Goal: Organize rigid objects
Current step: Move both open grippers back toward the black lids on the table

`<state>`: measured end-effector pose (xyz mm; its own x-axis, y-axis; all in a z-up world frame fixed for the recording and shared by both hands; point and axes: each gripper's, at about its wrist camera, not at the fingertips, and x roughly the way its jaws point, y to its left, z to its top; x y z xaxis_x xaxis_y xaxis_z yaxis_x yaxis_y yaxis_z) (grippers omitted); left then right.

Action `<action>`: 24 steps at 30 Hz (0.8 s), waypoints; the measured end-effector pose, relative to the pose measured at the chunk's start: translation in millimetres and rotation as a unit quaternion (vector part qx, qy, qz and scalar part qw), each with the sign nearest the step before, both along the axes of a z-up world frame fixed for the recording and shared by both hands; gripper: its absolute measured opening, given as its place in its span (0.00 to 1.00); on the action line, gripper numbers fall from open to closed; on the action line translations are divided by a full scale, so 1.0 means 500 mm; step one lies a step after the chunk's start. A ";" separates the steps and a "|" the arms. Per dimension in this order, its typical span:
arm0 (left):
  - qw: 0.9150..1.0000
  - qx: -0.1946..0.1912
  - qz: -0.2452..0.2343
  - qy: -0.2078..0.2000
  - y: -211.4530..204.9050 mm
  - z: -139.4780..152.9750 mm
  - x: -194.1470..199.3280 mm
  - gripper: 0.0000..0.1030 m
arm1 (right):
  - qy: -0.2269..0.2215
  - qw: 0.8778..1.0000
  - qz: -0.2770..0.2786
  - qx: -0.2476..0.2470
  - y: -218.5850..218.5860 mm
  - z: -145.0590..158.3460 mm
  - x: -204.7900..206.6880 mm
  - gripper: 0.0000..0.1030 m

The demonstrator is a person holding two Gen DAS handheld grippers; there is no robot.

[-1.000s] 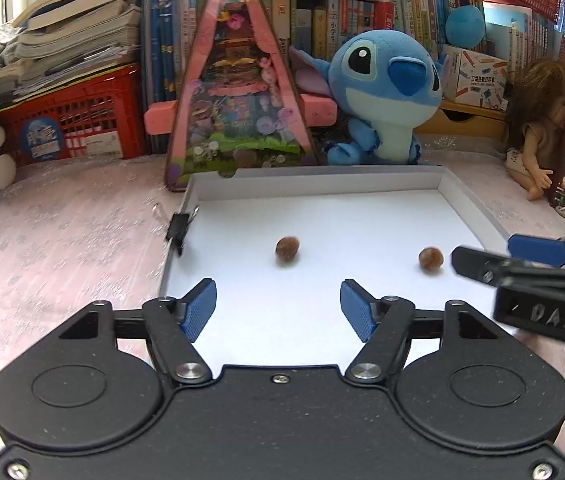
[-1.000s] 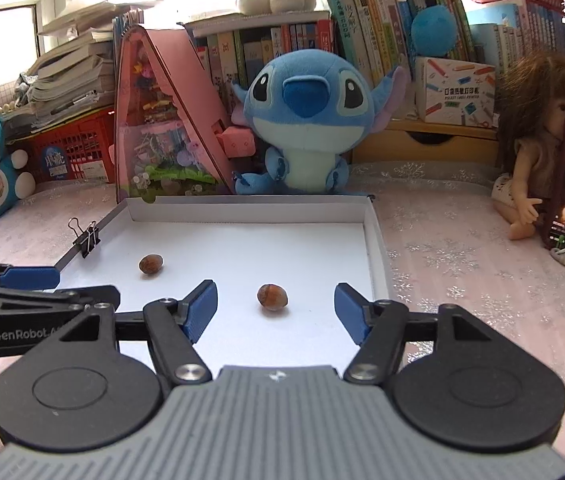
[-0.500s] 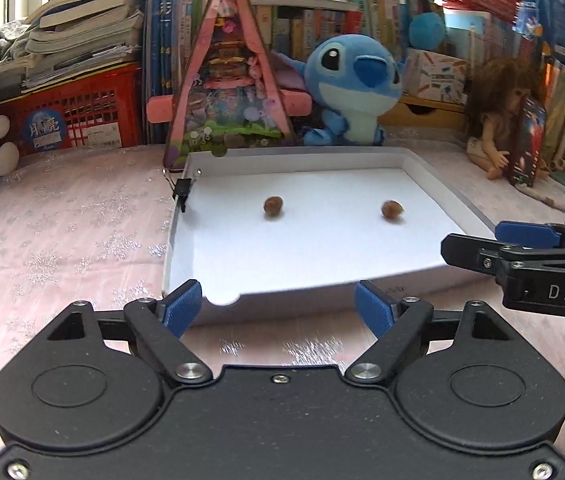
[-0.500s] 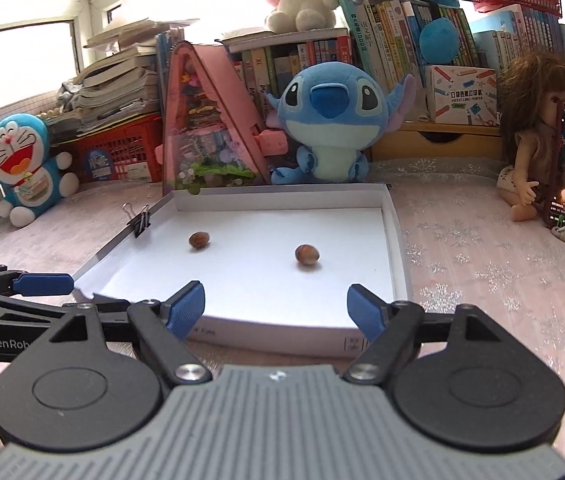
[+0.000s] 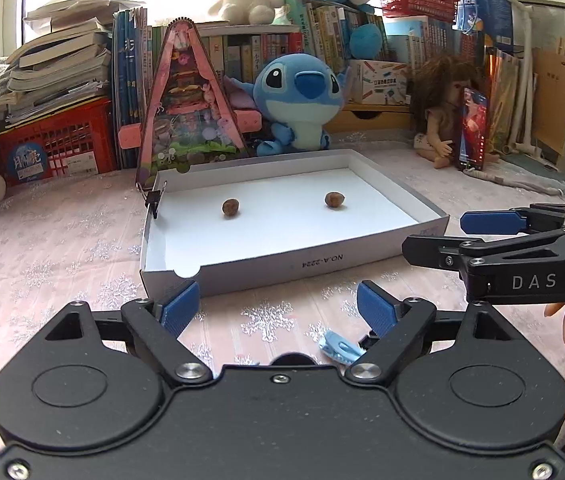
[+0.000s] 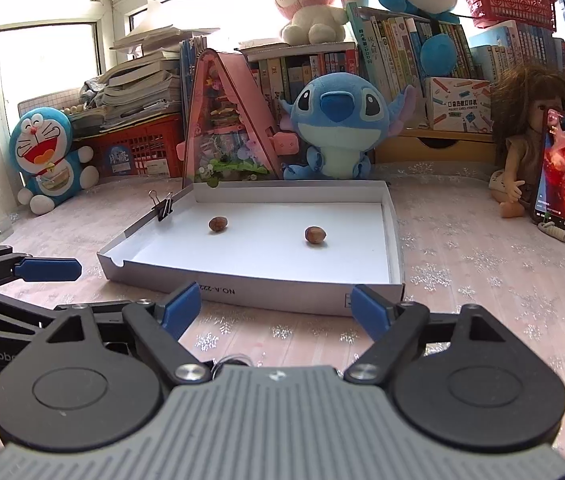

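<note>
Two small brown nuts (image 5: 230, 207) (image 5: 334, 199) inside shallow white cardboard tray (image 5: 370, 254), apart. Left gripper (image 5: 278, 311), right gripper (image 6: 276, 307) near tray's front wall, jaws opening, empty. Light-blue clip (image 5: 340, 350) outside tray, probably left.

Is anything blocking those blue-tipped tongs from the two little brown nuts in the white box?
Only the shallow white cardboard box's near wall stands between both open tongs and the two brown nuts; the tongs would have to go over it. Nothing else visible lies between.
</note>
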<state>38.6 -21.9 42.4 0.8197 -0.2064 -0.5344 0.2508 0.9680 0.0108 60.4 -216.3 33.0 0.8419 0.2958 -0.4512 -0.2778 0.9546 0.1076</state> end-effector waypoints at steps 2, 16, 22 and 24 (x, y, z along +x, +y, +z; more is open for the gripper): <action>1.000 0.000 -0.002 0.004 0.002 -0.004 -0.008 0.83 | -0.001 1.000 0.004 -0.004 0.000 -0.003 -0.011 0.87; 0.999 0.010 -0.018 0.024 0.011 -0.046 -0.055 0.83 | -0.010 0.999 0.023 -0.025 0.006 -0.031 -0.062 0.90; 0.999 -0.002 -0.031 0.043 0.023 -0.058 -0.063 0.77 | -0.006 0.998 0.055 -0.040 0.011 -0.041 -0.084 0.90; 0.998 -0.007 -0.034 0.050 0.027 -0.061 -0.065 0.73 | -0.005 0.997 0.065 -0.046 0.015 -0.043 -0.092 0.90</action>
